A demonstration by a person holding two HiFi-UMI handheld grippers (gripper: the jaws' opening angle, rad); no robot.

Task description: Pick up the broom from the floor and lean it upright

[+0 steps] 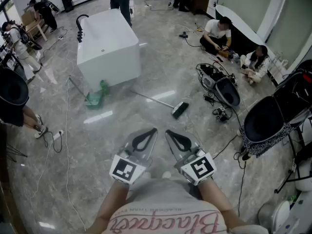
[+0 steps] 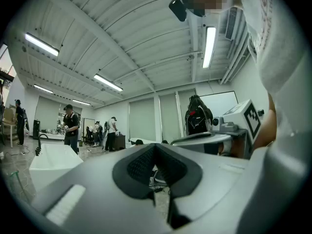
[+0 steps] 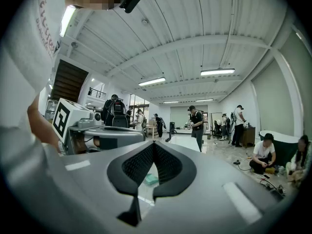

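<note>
The broom (image 1: 163, 104) lies flat on the grey marble floor ahead of me, its thin pale handle running up-left and its dark green brush head (image 1: 180, 109) at the right end. Both grippers are held level close to my body, well short of the broom. The left gripper (image 1: 152, 130) is shut and empty; in its own view its jaws (image 2: 155, 146) meet at the tips. Beside it, the right gripper (image 1: 169, 132) is shut with nothing in it, its jaws (image 3: 154, 145) closed to a point.
A white bathtub (image 1: 109, 49) stands behind the broom, with a green dustpan (image 1: 95, 99) at its near corner. People sit on the floor at the right (image 1: 218, 33). Black chairs (image 1: 266, 120), bags and cables (image 1: 220, 112) crowd the right side. Another person (image 1: 12, 94) stands at the left.
</note>
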